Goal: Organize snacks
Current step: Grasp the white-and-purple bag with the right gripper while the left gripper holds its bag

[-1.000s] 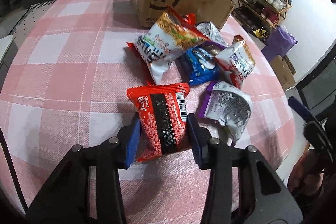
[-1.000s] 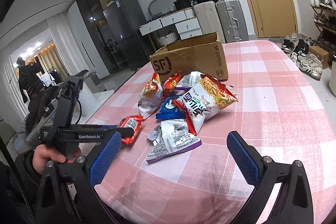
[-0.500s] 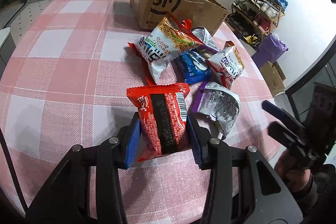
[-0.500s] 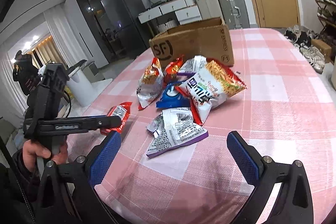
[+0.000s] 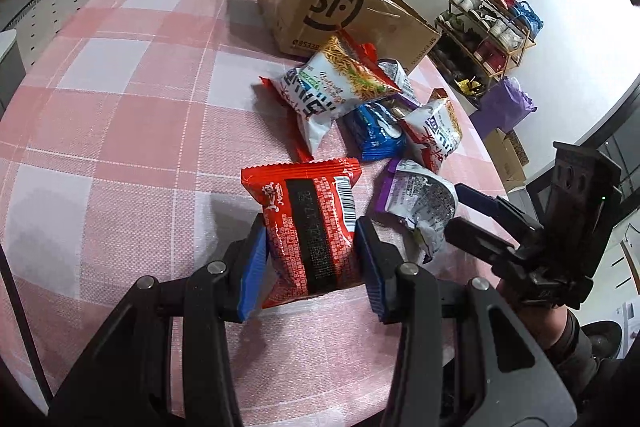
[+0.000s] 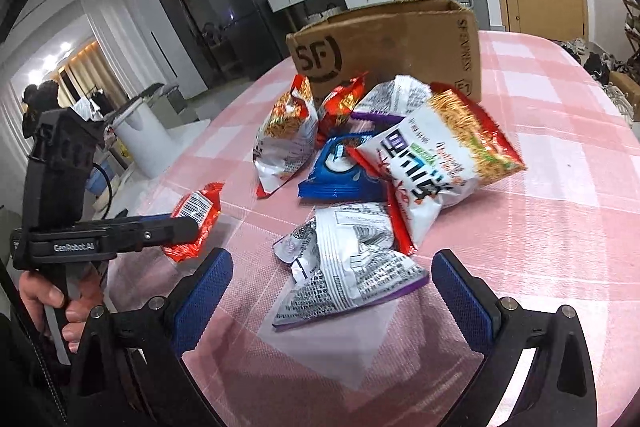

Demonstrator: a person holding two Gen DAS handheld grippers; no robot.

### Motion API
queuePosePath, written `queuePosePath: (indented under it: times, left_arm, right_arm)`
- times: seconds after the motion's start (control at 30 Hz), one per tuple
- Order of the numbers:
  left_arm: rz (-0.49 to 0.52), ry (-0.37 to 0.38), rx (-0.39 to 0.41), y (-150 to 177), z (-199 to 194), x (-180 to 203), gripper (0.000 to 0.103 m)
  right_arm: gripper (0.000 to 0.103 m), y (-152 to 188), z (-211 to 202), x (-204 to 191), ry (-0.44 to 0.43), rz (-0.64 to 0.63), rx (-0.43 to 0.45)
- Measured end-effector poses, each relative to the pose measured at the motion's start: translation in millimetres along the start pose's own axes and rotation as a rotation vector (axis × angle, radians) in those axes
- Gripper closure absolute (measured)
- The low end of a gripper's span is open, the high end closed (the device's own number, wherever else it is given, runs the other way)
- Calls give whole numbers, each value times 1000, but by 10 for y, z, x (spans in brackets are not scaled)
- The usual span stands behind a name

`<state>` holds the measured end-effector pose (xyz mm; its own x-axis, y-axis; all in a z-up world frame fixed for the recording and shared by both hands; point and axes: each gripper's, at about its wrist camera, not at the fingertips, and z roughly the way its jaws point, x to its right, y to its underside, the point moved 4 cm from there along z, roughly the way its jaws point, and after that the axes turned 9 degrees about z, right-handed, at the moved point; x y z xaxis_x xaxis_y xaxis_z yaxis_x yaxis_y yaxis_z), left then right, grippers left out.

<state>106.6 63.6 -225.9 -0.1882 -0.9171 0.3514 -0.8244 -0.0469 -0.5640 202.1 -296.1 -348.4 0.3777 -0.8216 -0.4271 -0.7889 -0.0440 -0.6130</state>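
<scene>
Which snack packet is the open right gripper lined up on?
The silver packet with purple edging, lying flat nearest the right gripper. It lies in front of the pile, while the red packet is already in the left gripper.

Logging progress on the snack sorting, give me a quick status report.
Left gripper shut on red foil snack packet. Right gripper open, near silver-purple packet. Brown cardboard box behind the pile, other packets between.

Left tool (image 5: 311,259) clamping red snack packet (image 5: 310,227), pink checked tablecloth (image 5: 132,131)

Left tool (image 5: 311,259) clamped, right tool (image 6: 332,291) apparently wide apart.
</scene>
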Motion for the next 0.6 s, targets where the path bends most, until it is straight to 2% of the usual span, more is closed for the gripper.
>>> queuePosePath:
  times: [0.17,0.3,0.37,0.43,0.6]
  left_arm:
    - [-23,-9,-6,42,7,-106,63]
    - [-32,-7,-4,76,-3,-150,63]
    - [-33,-7,-4,91,-7,-164,63]
    - [-31,-10,-4,103,-12,-170,63]
    - [-42,-24,-7,110,-22,-225,63]
  right_arm:
    - [4,40,89,-162,12,-67,-25]
    - [13,72,175,-260,72,-122,-44]
    - [14,71,194,-287,76,-134,-44]
    - [21,75,215,-303,77,-136,-47]
    - [23,16,263,-345,104,-150,-62]
